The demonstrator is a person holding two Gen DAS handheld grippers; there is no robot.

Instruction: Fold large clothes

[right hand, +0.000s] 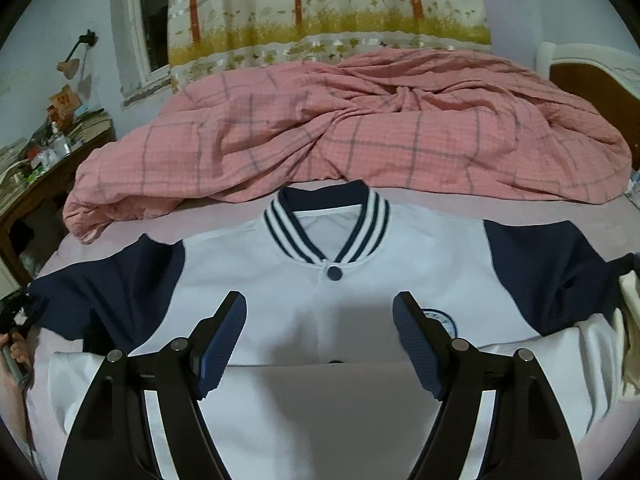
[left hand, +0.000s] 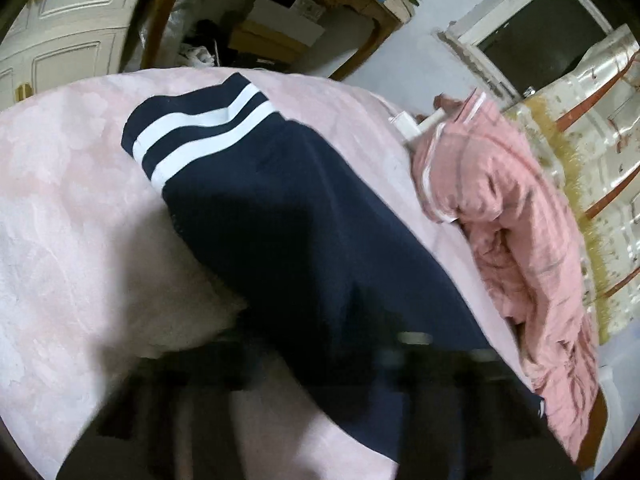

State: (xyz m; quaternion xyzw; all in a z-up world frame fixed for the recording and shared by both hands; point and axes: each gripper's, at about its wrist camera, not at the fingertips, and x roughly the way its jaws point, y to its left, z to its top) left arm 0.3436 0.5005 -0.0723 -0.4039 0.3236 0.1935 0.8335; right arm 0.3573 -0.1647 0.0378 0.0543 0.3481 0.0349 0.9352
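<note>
In the left wrist view, a cream panelled cupboard (left hand: pixel 60 36) fills the upper left, with a wooden desk (left hand: pixel 376 8) beside it along the top. Below them a pale pink bed sheet (left hand: pixel 72 208) spreads across the frame. On it lies a navy sleeve (left hand: pixel 280 232) of the jacket, its cuff with two white stripes (left hand: pixel 200 136) pointing to the upper left. The sleeve runs down into the left gripper (left hand: pixel 320 364) at the lower centre; the gripper is dark and blurred, so its fingers cannot be made out, but the navy cloth passes right into it and the jaws appear clamped on the sleeve. At right a pink checked quilt (left hand: pixel 520 220) lies bunched.

In the right wrist view, the person's hand (right hand: pixel 14 354) shows at the far left edge. The white jacket (right hand: pixel 280 292) lies flat and face up across the middle, navy sleeves out to both sides, its striped collar (right hand: pixel 326 224) towards the quilt at the top. The right gripper (right hand: pixel 320 312) hangs over the jacket's front at the lower centre, jaws well apart, holding nothing. A patterned curtain (right hand: pixel 328 12) hangs at the top.
</note>
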